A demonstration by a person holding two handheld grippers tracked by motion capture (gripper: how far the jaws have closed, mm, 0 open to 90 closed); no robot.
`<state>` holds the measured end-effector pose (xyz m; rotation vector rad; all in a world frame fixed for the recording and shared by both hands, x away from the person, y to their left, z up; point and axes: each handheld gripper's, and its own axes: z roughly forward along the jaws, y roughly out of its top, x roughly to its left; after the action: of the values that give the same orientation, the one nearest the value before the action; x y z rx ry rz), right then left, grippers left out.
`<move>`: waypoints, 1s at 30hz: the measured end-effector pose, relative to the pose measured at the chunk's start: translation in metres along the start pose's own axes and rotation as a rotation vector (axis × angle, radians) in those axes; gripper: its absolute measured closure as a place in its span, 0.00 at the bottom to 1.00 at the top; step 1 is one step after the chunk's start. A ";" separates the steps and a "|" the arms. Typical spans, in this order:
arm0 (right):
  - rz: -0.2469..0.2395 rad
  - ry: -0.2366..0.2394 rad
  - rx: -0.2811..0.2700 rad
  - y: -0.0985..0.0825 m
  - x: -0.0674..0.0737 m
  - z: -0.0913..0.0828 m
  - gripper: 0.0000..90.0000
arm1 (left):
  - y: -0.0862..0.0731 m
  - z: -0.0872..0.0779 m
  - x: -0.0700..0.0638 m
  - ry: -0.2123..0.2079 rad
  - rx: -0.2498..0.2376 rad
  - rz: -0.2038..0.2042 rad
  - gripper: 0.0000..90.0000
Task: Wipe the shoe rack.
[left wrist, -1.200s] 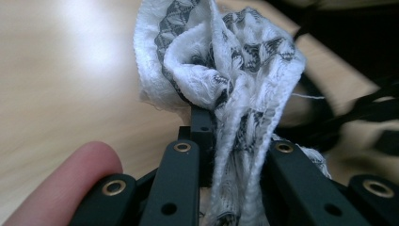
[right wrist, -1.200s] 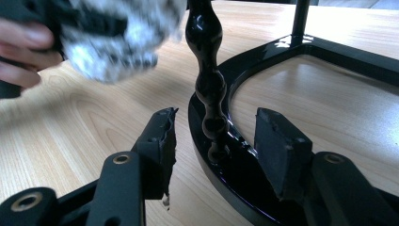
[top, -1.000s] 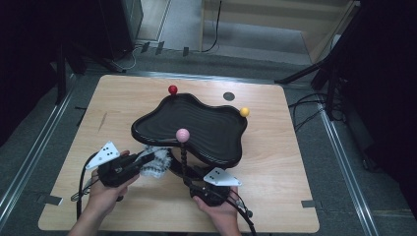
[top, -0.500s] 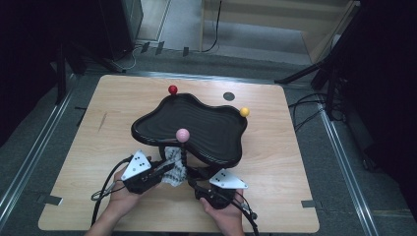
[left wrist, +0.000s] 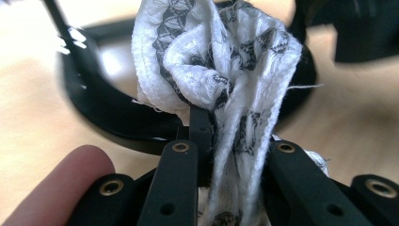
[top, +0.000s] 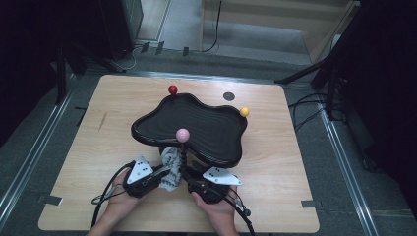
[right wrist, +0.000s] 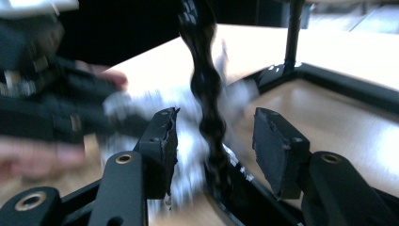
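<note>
**Cloth at the tray's front post**

The left gripper (top: 164, 173) pinches a bunched white patterned cloth (left wrist: 221, 80), its jaws pressed together on the fabric just in front of the black tray stand (top: 196, 125). The cloth hangs beside the beaded black post (right wrist: 207, 94) that carries the pink ball (top: 183, 134), low under the tray's near edge.

The right gripper (right wrist: 214, 141) stands spread on either side of that post; its jaws have just been closing, with the post between the pads but seemingly not yet pressed, though blur makes this hard to judge.

The risk, as I read it: if the right jaws close off-centre, they may trap a fold of cloth against the post and snag the wipe. A hard rub from the left could also rock the light stand on the wooden table (top: 295, 157), since nothing steadies it yet
</note>
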<state>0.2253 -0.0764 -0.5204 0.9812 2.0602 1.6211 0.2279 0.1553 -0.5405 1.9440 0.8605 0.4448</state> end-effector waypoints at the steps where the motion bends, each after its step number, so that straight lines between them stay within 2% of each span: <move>1: 0.003 -0.005 -0.008 0.002 0.002 0.001 0.57 | -0.001 0.003 -0.002 -0.002 0.011 0.003 0.88; 3: 0.011 -0.031 -0.028 0.006 0.004 0.003 0.59 | -0.002 0.007 -0.001 -0.001 0.032 -0.034 0.88; 6: 0.055 -0.056 -0.040 0.010 0.007 0.005 0.64 | -0.004 0.007 0.005 -0.015 0.046 -0.086 0.88; 9: 0.070 -0.057 -0.051 0.013 0.010 0.008 0.68 | -0.008 0.008 0.008 -0.040 0.063 -0.148 0.88; 10: 0.003 -0.080 -0.088 0.014 0.007 0.012 0.70 | -0.008 0.008 0.009 -0.044 0.064 -0.161 0.88; 13: 0.003 -0.095 -0.093 0.017 0.011 0.016 0.76 | -0.008 0.008 0.009 -0.043 0.064 -0.167 0.88; 15: 0.010 -0.098 -0.093 0.018 0.012 0.018 0.83 | -0.008 0.008 0.009 -0.046 0.063 -0.181 0.88; 16: -0.006 -0.112 -0.091 0.017 0.013 0.018 0.84 | -0.008 0.008 0.009 -0.041 0.062 -0.184 0.88; 19: -0.007 -0.124 -0.093 0.016 0.014 0.014 0.84 | -0.006 0.007 0.011 -0.002 0.063 -0.202 0.88; 20: 0.035 -0.111 -0.073 0.015 0.016 0.011 0.84 | -0.006 0.007 0.014 0.017 0.063 -0.218 0.88; 21: 0.030 -0.112 -0.078 0.014 0.015 0.010 0.84 | -0.005 0.006 0.018 0.043 0.062 -0.241 0.87; 24: 0.016 -0.108 -0.085 0.012 0.011 0.003 0.84 | -0.005 0.003 0.028 0.089 0.062 -0.269 0.87; 26: 0.012 -0.094 -0.086 0.010 0.008 -0.003 0.84 | -0.005 0.002 0.034 0.108 0.059 -0.294 0.87; 30: 0.001 -0.053 -0.087 0.006 0.001 -0.016 0.84 | -0.003 0.003 0.041 0.136 0.054 -0.308 0.87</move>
<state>0.2163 -0.0866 -0.5097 0.9855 1.9382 1.6521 0.2565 0.1844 -0.5464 1.8042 1.2491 0.3754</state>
